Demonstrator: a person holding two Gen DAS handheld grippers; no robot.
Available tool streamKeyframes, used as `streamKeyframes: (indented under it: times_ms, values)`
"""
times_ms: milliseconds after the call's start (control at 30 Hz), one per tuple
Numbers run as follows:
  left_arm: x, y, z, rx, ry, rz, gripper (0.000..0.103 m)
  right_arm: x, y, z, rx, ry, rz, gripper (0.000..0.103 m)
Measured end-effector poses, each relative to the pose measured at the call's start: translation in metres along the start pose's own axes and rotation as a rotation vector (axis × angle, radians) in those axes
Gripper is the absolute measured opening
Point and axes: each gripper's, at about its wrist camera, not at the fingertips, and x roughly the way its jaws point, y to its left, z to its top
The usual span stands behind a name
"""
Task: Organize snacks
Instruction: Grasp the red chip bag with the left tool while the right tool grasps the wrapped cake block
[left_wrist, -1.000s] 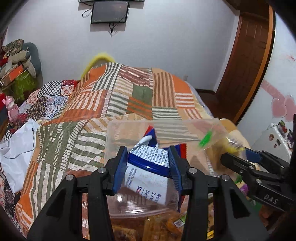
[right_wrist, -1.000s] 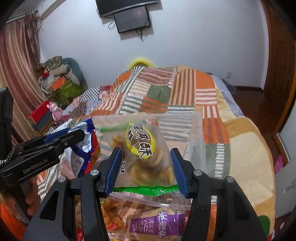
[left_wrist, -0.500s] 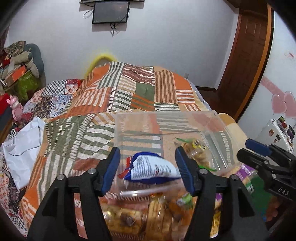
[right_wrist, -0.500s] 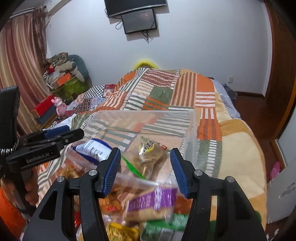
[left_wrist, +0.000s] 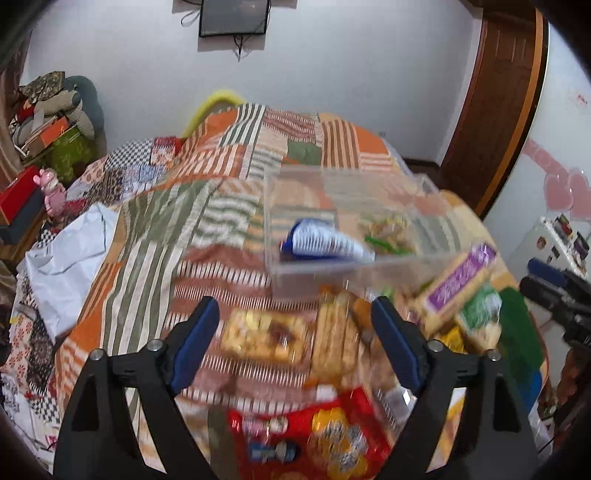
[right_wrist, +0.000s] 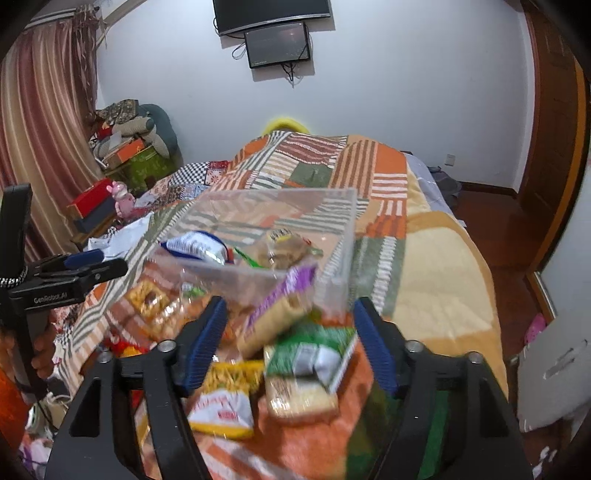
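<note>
A clear plastic box (left_wrist: 314, 192) (right_wrist: 332, 210) stands on the patchwork bedspread. Inside lie a blue-and-white snack bag (left_wrist: 321, 242) (right_wrist: 195, 247) and a clear biscuit packet with a green edge (left_wrist: 388, 236) (right_wrist: 284, 247). In front of the box lie several loose snacks: a purple packet (left_wrist: 458, 280) (right_wrist: 280, 306), a green packet (right_wrist: 310, 354), a red bag (left_wrist: 314, 432) and a yellow-white packet (right_wrist: 225, 402). My left gripper (left_wrist: 295, 347) is open and empty above the loose snacks. My right gripper (right_wrist: 291, 347) is open and empty over the purple and green packets.
The patchwork bedspread (left_wrist: 229, 173) runs back to a white wall. White crumpled paper (left_wrist: 66, 254) lies at the left bed edge. Boxes and a pink toy (right_wrist: 118, 195) stand beside the bed. A wooden door (left_wrist: 491, 103) is at the right.
Both grippers let go of their packets, which now lie in the clear box. Both grippers opened wide and pulled back toward the loose snacks in front of the box.
</note>
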Motion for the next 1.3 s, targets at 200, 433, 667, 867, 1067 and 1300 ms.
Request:
streamKeyframes:
  times_ms: [200,433,667,867,1067,1300]
  values:
    - [0.003,0.007,-0.036,-0.015,0.078,0.014,0.09,0.0,-0.009,-0.021,0.002,0.051,-0.017,0.07]
    - [0.011,0.023,-0.071,-0.076,0.152,0.024,0.091,0.009,-0.017,-0.044,0.023,0.118,-0.034,0.07]
    - [0.021,0.025,-0.094,-0.135,0.205,-0.053,0.099,0.023,-0.021,-0.058,0.055,0.172,-0.017,0.07]
    - [0.029,0.013,-0.099,-0.123,0.205,-0.065,0.103,0.03,-0.02,-0.058,0.085,0.183,0.031,0.07]
    - [0.033,-0.002,-0.101,-0.08,0.196,-0.024,0.103,0.045,-0.009,-0.066,0.045,0.223,0.028,0.07]
    - [0.033,-0.002,-0.101,-0.074,0.171,-0.01,0.097,0.047,-0.013,-0.063,0.063,0.209,0.029,0.058]
